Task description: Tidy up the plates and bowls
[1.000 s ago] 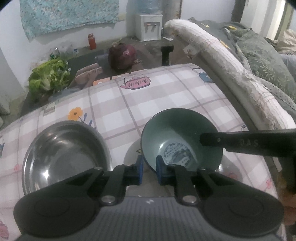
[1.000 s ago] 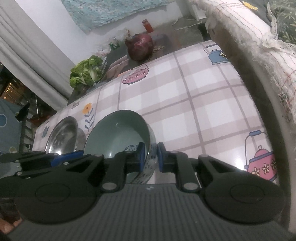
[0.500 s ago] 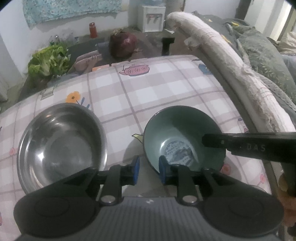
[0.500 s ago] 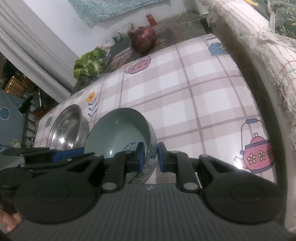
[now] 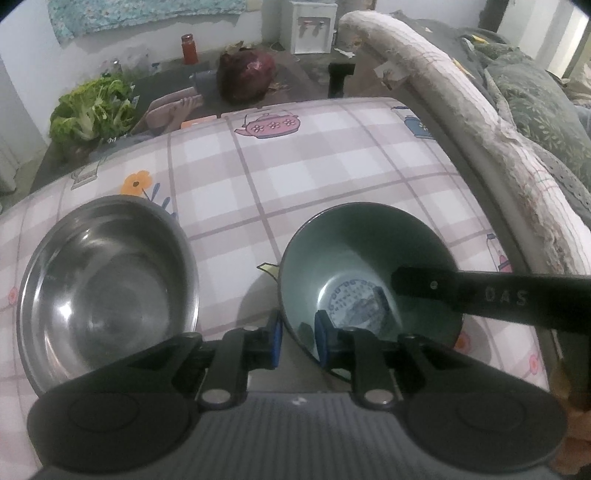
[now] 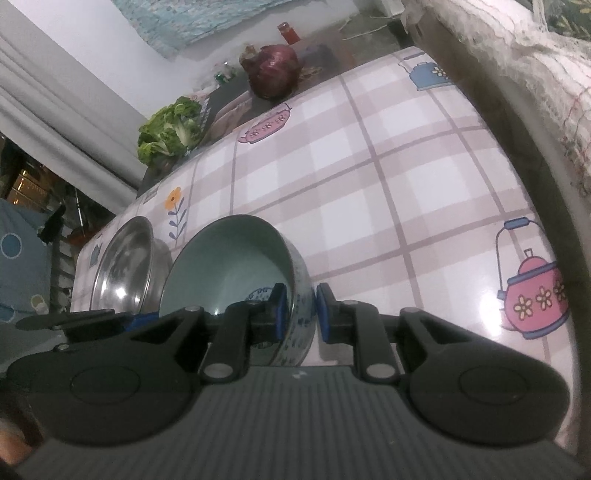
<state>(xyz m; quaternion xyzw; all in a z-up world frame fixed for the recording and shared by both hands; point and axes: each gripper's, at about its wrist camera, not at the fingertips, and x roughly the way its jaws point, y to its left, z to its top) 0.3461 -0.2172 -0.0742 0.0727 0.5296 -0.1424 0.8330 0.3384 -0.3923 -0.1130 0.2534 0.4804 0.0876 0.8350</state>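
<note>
Remaining unstacked: green bowl straddled, ungripped, by parted left gripper and right gripper; steel bowl at nine o'clock.

Clutter around a checked, teapot-printed tablecloth

The pink-and-white checked plastic tablecloth carries printed pink teapots, a blue kettle and an orange flower. Beyond its far edge lies a round dark-red cabbage, with a leafy green lettuce head off to the left of it. A red jar with a dark lid stands near the white wall, under a hanging pale-blue patterned cloth. A small white water dispenser sits farther right. Along the right side runs a worn cream quilted roll, and beside it a grey-green leaf-patterned cushion. White curtain folds hang at the left of the right wrist view.
</note>
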